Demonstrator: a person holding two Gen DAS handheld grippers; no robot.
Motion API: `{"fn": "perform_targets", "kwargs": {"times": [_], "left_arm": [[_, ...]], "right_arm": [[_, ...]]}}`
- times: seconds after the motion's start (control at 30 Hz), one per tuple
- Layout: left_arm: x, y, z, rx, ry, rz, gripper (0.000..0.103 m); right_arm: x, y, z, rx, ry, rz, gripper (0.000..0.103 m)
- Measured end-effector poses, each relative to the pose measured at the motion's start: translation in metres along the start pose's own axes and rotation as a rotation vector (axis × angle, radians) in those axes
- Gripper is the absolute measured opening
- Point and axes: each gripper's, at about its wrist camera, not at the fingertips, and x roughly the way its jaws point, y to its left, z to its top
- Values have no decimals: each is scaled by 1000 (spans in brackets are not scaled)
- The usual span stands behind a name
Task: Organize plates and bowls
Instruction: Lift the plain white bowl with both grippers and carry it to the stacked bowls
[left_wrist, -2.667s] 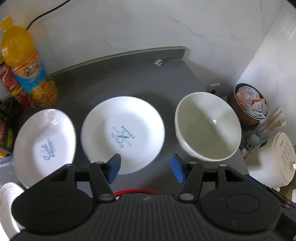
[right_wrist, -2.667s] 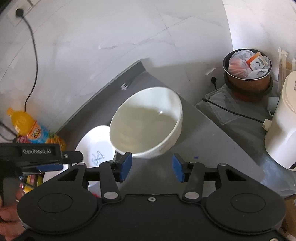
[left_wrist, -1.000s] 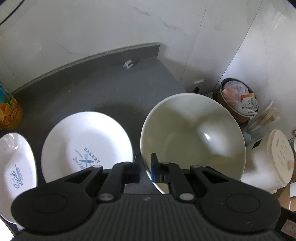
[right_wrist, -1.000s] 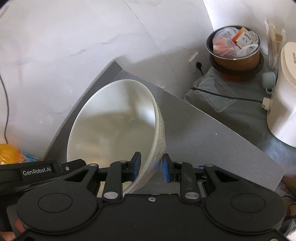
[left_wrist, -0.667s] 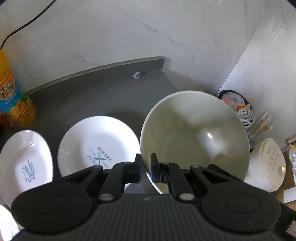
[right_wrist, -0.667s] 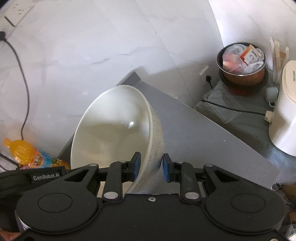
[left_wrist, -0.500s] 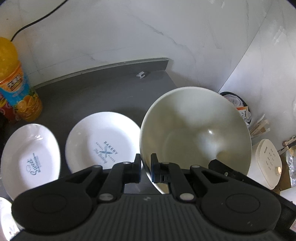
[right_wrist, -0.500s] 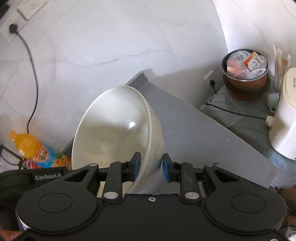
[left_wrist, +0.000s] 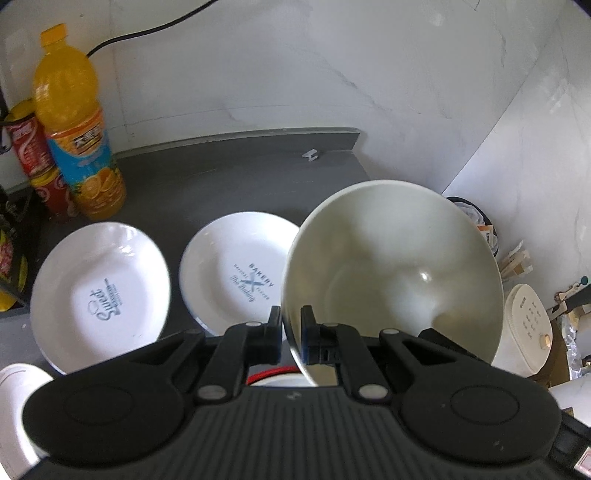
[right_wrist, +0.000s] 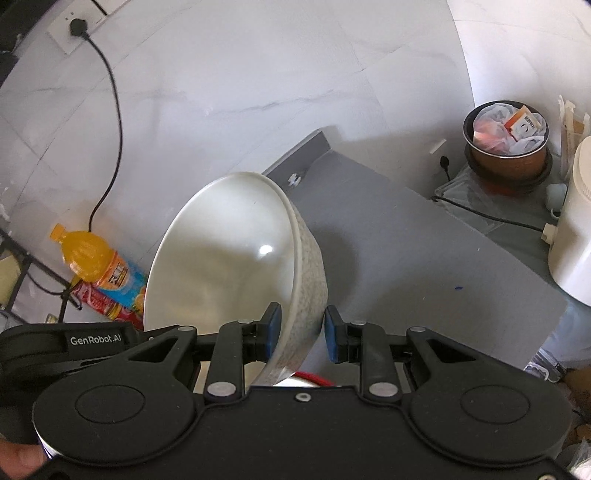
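Holding white bowl (left_wrist: 391, 273) clear of the grey counter (left_wrist: 221, 184), tilted, mouth turned toward the left wrist camera. Gripped from two sides.

Left gripper (left_wrist: 287, 325): closed on the near rim, one pad inside, one outside, thin wall pinched between. Right gripper (right_wrist: 302, 328): closed across the speckled outer wall and glazed inside, lower on the opposite side of the bowl; wider gap than on the left.

Below and to the left on the counter: "Bakery" plate (left_wrist: 236, 273), just beside it "Sweet" plate (left_wrist: 99, 295), apart, not stacked. Orange juice bottle (left_wrist: 74, 122) and red can (left_wrist: 33, 147) at the back left corner. Red-edged item directly under the grippers, mostly hidden; identity cannot be told.

Judged step: carrying the bowl toward a resting spot; plates not yet gathered.

Risks from here:
- Slipping of smooth glaze out of narrow pads, given tilt and weight hanging forward of both grips.
- Prying or cracking the rim through uneven motion of two separate hands on one rigid piece.
- Striking the "Bakery" plate edge on lowering, given closeness of bowl and plate.
- Dropping past the counter's right edge toward the floor-level bin (right_wrist: 506, 147) and white appliance (left_wrist: 528, 328).
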Motion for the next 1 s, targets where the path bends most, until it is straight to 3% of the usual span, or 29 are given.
{"fn": "perform_targets", "kwargs": {"times": [0.43,1.0], "left_arm": [[-19,38,-33,-24,45,-40,8],[-9,62,-69,6,160,-73,8]], "right_arm": [[-13,21,-39,-67,55,-54,25],[-19,15,-79,-79,155,-142,25]]}}
